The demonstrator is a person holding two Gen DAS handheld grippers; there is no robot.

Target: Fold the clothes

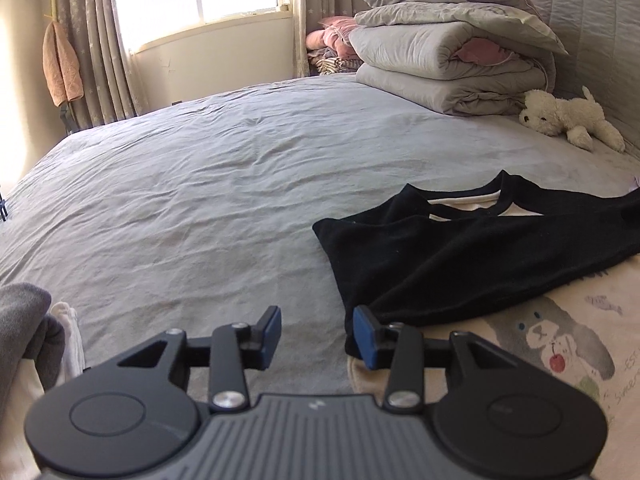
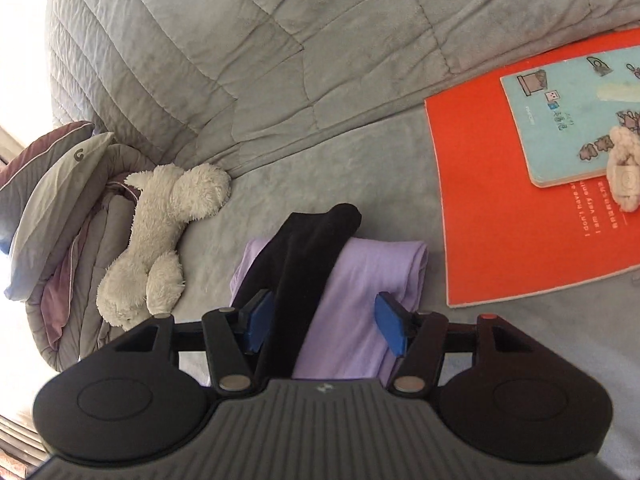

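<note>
The black shirt lies on the bed, its sleeve stretching long toward the headboard over a folded purple cloth. The left gripper has its jaws apart, touching the shirt's corner. The right gripper is wide apart too, with the sleeve between.

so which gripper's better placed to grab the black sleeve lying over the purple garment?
Right. The right gripper is open with the black sleeve between its fingers; the left gripper is open over bare sheet.
</note>
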